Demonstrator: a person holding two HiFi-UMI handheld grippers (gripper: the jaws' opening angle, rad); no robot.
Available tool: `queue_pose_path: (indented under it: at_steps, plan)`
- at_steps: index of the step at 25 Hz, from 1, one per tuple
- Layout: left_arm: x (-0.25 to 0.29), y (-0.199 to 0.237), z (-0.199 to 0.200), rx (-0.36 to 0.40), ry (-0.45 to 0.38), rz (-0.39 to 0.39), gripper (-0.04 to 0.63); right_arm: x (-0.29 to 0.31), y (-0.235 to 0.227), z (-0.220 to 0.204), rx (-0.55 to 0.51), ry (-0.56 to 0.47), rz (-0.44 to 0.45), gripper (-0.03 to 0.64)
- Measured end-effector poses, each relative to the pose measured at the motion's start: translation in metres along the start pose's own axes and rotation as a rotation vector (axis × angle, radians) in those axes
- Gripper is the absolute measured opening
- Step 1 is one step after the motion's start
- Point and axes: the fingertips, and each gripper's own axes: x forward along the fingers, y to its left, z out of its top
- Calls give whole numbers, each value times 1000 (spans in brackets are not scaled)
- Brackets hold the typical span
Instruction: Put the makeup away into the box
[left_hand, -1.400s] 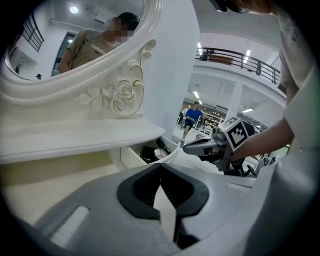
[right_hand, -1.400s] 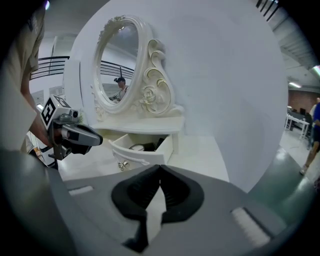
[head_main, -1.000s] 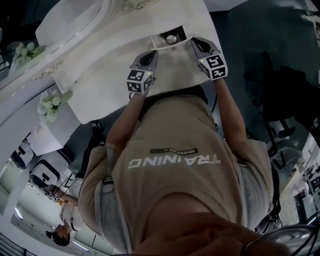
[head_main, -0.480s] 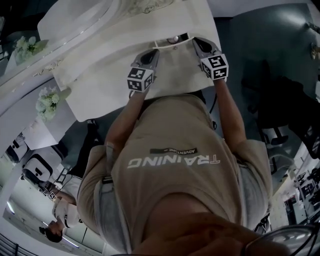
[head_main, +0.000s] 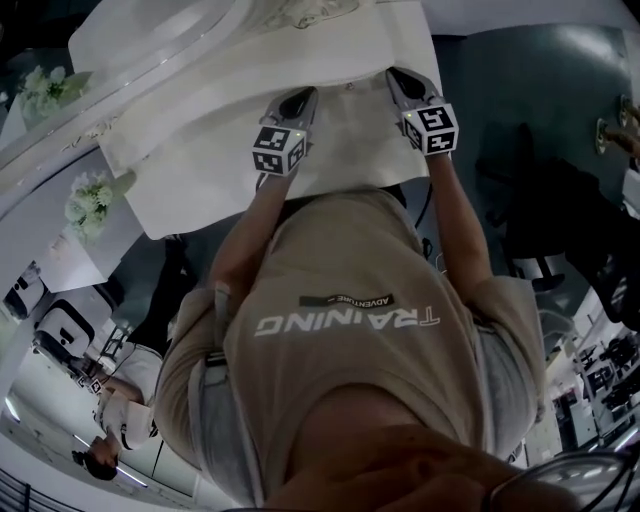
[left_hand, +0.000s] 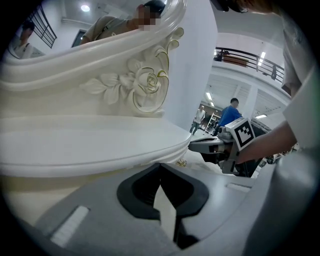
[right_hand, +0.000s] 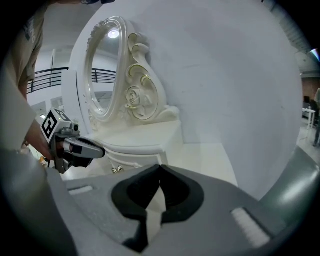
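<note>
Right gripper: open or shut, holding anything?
Shut and empty: the right gripper shows its jaws meeting at the tips, nothing between them.

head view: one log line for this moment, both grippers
left gripper: shut, empty | right gripper: shut, empty | position: side by side at front edge of white dressing table | mirror: behind, upright
</note>
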Motion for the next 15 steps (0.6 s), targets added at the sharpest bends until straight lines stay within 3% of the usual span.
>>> queue_pose_path:
  at_steps: [15]
  plan:
    - [12, 6, 3, -28, -12, 1, 7, 12, -9, 9, -41, 7, -18, 4]
